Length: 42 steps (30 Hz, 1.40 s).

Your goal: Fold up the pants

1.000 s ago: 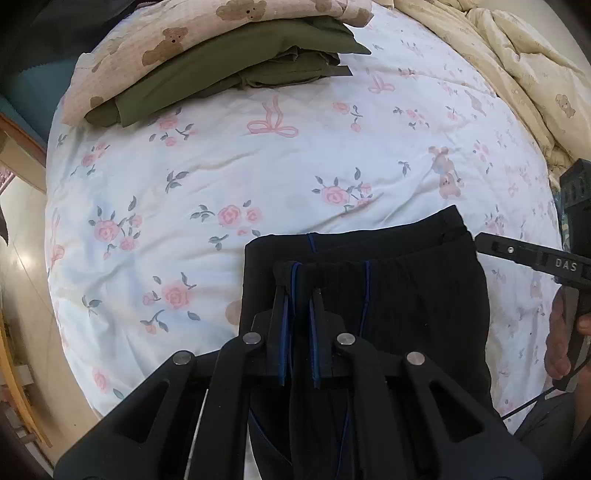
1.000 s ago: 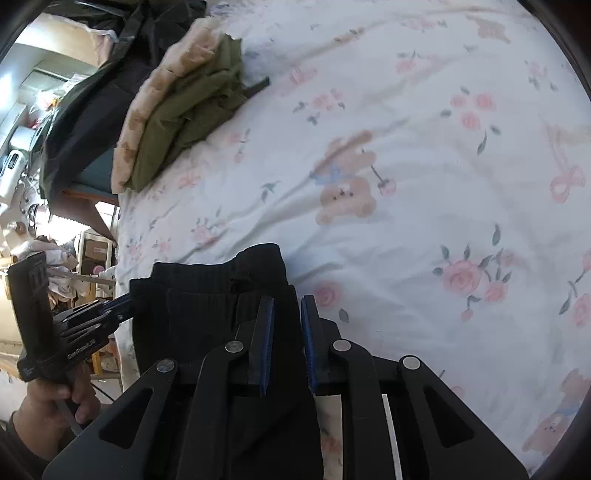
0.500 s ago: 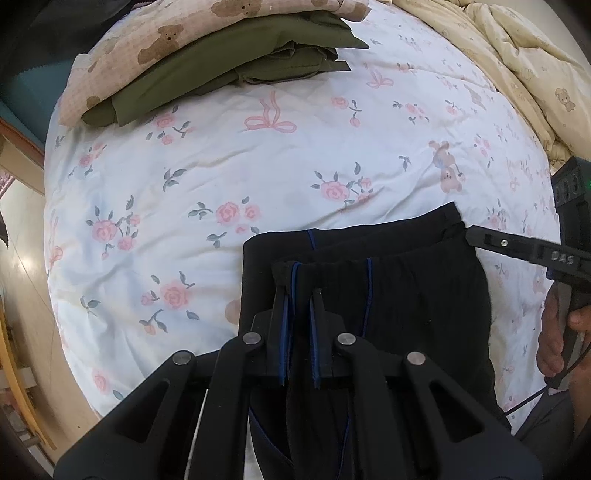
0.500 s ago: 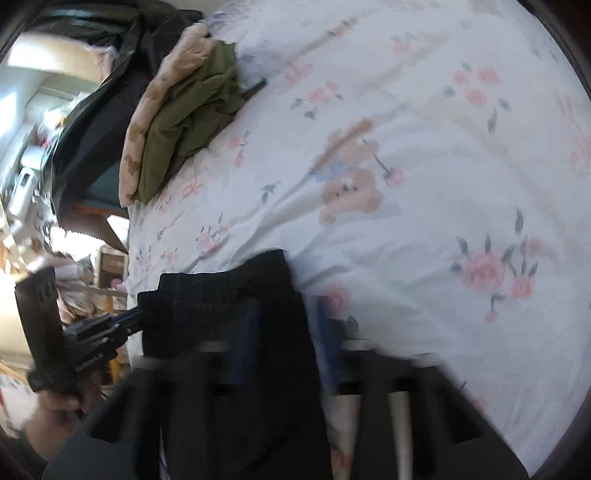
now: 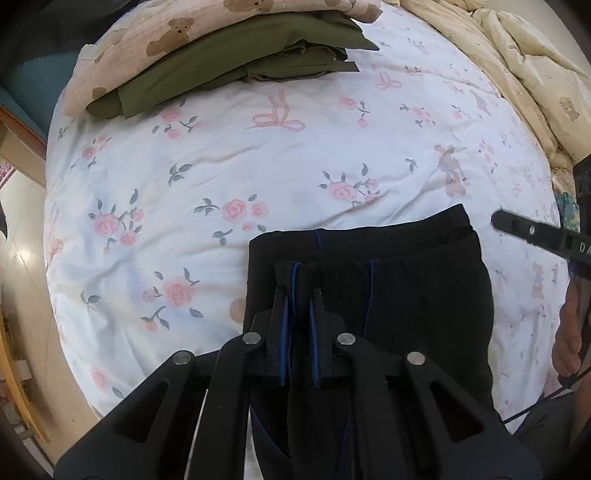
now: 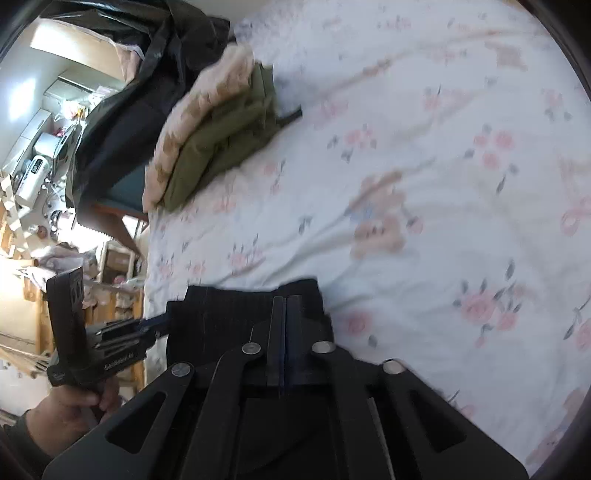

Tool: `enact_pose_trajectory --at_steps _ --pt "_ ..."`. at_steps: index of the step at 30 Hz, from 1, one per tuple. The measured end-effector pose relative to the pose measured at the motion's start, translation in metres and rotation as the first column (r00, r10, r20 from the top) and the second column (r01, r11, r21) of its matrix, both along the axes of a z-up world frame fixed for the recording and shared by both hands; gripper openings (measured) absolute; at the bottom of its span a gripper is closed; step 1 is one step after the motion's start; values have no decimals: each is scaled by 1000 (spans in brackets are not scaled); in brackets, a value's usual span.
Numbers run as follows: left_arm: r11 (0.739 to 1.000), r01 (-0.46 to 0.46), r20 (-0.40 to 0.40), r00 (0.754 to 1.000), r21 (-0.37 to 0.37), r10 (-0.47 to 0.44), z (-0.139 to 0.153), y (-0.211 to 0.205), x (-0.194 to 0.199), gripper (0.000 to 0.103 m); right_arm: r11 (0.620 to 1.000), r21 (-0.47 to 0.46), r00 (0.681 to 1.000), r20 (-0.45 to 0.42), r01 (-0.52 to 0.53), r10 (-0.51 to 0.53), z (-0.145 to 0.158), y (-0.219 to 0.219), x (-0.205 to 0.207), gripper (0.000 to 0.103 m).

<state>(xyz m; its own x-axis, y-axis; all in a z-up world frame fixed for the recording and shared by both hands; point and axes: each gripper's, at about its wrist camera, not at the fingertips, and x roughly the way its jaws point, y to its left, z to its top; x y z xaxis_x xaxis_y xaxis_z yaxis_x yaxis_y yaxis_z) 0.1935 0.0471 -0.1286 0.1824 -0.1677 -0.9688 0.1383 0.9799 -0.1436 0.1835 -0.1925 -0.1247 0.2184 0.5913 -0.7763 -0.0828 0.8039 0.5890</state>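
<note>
Black pants (image 5: 413, 302) with thin blue stripes lie folded on the near edge of a floral bedsheet (image 5: 258, 177). My left gripper (image 5: 298, 291) is shut on the upper folded layer of the pants near its left corner. My right gripper (image 6: 286, 301) has its fingers together above the pants' (image 6: 221, 314) right side and holds nothing. It also shows at the right edge of the left wrist view (image 5: 496, 219), clear of the cloth. The left gripper shows in the right wrist view (image 6: 155, 325), touching the pants' left edge.
A stack of folded clothes, olive green (image 5: 236, 62) under a bear-print cloth (image 5: 177, 33), lies at the bed's far left. A cream quilt (image 5: 517, 55) is bunched at the far right. The bed's left edge drops to the floor (image 5: 22, 258).
My right gripper let go of the pants' right edge, drew back to the right and closed empty. My left gripper kept its hold and hardly moved.
</note>
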Motion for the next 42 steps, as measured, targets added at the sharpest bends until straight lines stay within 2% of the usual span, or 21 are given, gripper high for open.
enact_pose_trajectory --at_steps 3,5,6,7,8,9,10,12,13,15,23,24,25,26,27,29,31,33,35,39,42 --pt "1000 -29 1 1000 -6 29 -2 4 7 8 999 -21 999 -15 -29 29 -8 2 -4 12" --pt "999 -39 8 999 14 39 -4 8 12 8 1000 -8 999 -37 -8 8 -13 0 -3 30" --pt "998 -51 9 999 31 50 -7 11 15 8 1000 -7 999 -42 -5 5 -15 -1 -4 46" --pt "998 -64 -2 998 21 64 -10 14 16 11 1000 -10 999 -38 -4 4 -15 -1 -4 55" --pt "997 -75 -10 997 13 76 -11 16 16 13 1000 -14 1000 -29 -10 10 -15 0 -5 55" --pt "996 -91 -21 996 -3 91 -12 19 16 19 1000 -19 999 -30 -18 17 -15 1 -5 55" --pt "994 -106 -33 994 -1 106 -14 21 17 39 999 -20 999 -31 -25 25 -15 2 -5 55" --pt "991 -137 -21 990 10 137 -13 28 15 66 999 -11 999 -32 -37 37 -16 3 -6 55" --pt "989 -148 -11 989 -2 148 -11 31 14 67 999 -12 999 -31 -44 44 -16 5 -6 55" --pt "990 -141 -19 990 -30 140 -10 33 12 67 997 -22 997 -32 -68 67 -18 9 -7 55" --pt "1000 -10 -44 999 -17 10 -30 16 19 64 994 -29 994 -45 -103 102 -31 12 -2 54" --pt "999 -7 -39 999 -42 5 -31 16 22 60 994 -25 993 -50 -104 103 -34 13 0 52" --pt "998 5 -37 999 -66 -7 -31 17 25 49 994 -12 993 -54 -107 106 -38 14 1 49" --pt "996 17 -43 999 -84 -20 -31 15 28 42 993 8 991 -64 -119 119 -41 16 2 41" --pt "994 34 -50 998 -103 -40 -31 14 28 36 991 18 989 -69 -130 131 -43 17 2 39" --pt "994 62 -39 997 -90 -65 -28 11 27 29 988 7 987 -54 -154 154 -42 21 3 37" --pt "992 79 -39 996 -98 -83 -24 13 27 22 986 -8 986 -31 -164 163 -38 22 4 27" --pt "987 68 -40 996 -145 -75 -18 18 31 16 986 -1 986 -9 -168 168 -32 21 5 20" --pt "983 73 -34 996 -167 -80 -13 17 36 14 982 -27 982 17 -188 188 -22 24 6 15" --pt "984 140 16 990 -112 -139 -2 1 54 13 974 -91 976 55 -206 212 -5 25 22 14" --pt "979 168 58 985 -113 -162 9 -5 73 13 971 -124 973 75 -206 216 6 19 43 14"
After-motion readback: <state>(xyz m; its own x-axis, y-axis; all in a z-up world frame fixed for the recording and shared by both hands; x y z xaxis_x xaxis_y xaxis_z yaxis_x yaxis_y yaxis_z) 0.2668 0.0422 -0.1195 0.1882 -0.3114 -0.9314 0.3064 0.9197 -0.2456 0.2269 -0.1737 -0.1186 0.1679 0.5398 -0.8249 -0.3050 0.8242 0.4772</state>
